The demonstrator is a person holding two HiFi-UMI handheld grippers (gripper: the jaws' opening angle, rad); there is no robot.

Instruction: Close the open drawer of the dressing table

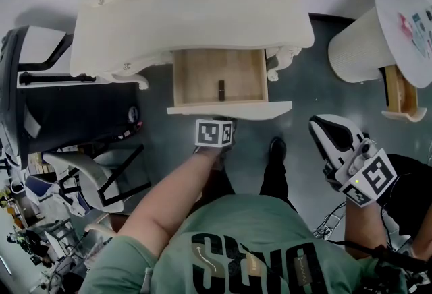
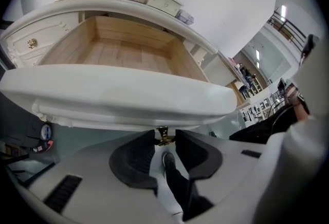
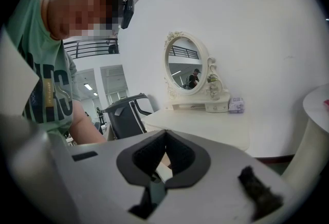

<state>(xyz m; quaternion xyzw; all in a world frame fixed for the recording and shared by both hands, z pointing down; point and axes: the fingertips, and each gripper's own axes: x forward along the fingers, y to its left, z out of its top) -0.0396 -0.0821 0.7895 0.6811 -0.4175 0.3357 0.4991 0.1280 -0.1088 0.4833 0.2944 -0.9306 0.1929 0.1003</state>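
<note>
— Where is the drawer [image 1: 219,77] from your seat?

— It stands pulled out from the middle of the dressing table's [image 1: 196,9] front edge, toward me. Its bare wooden floor shows, with one small dark item [image 1: 221,89] near the front wall (too small for me to name).

— And your left tool?

— My left gripper [image 2: 165,134] is under the middle of the white drawer front [image 1: 229,108]. Its jaws are drawn in narrow, and the pads pinch the little brass pull [image 2: 163,136] that hangs there.

— The right one?

— My right gripper [image 3: 165,135] hangs off to the right, well apart from the table. It points toward the oval mirror [image 3: 186,66] at the tabletop's back edge. Its jaws meet at the tips with nothing held.

— Anything close by?

— A black chair [image 1: 40,97] stands at the table's left end.
</note>
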